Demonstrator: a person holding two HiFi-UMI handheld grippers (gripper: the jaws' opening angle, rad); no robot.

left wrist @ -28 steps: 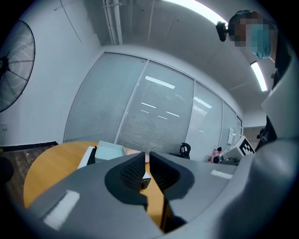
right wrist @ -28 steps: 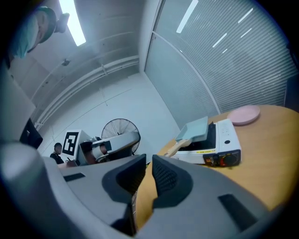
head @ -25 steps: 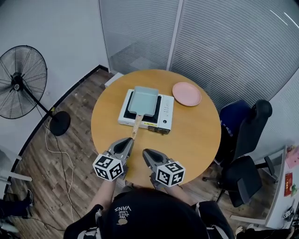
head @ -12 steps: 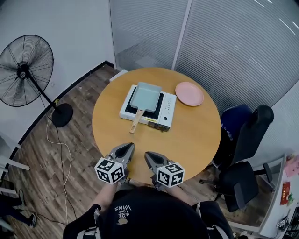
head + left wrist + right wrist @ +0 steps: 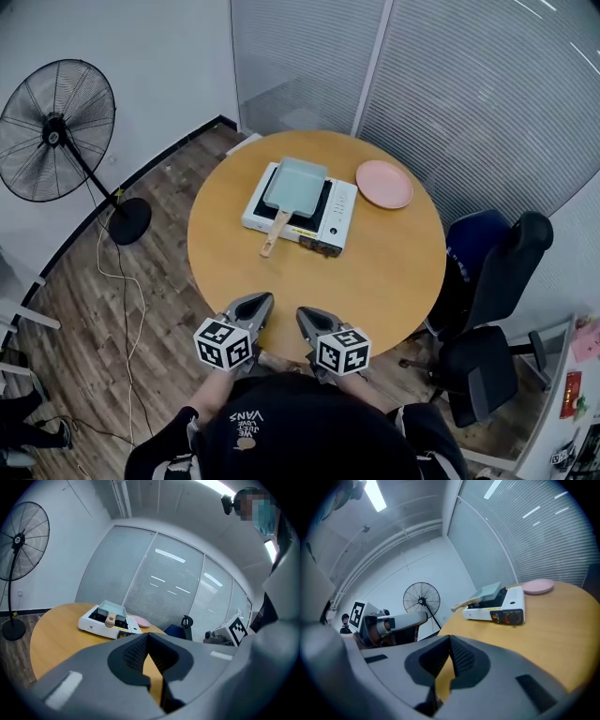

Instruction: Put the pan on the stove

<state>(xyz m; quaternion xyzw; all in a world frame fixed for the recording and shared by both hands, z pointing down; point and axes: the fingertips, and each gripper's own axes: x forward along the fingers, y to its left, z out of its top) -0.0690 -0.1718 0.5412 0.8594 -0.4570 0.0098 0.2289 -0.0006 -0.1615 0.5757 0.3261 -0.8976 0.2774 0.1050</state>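
Observation:
A pale blue-green rectangular pan (image 5: 294,186) with a wooden handle (image 5: 275,232) rests on the white portable stove (image 5: 330,225), in the far half of the round wooden table (image 5: 394,281). The pan (image 5: 111,609) and stove (image 5: 96,624) also appear in the left gripper view, and the pan (image 5: 490,591) and stove (image 5: 512,605) in the right gripper view. My left gripper (image 5: 259,300) and right gripper (image 5: 304,314) hover side by side at the table's near edge, well short of the stove. Both are shut with nothing between the jaws.
A pink plate (image 5: 384,184) lies on the table to the right of the stove. A standing fan (image 5: 54,131) is on the floor at left. Office chairs (image 5: 492,281) crowd the table's right side. Glass walls with blinds run behind.
Both grippers have drawn back from the pan's handle toward the table's near edge. The pan stays on the stove. The head view has shifted slightly.

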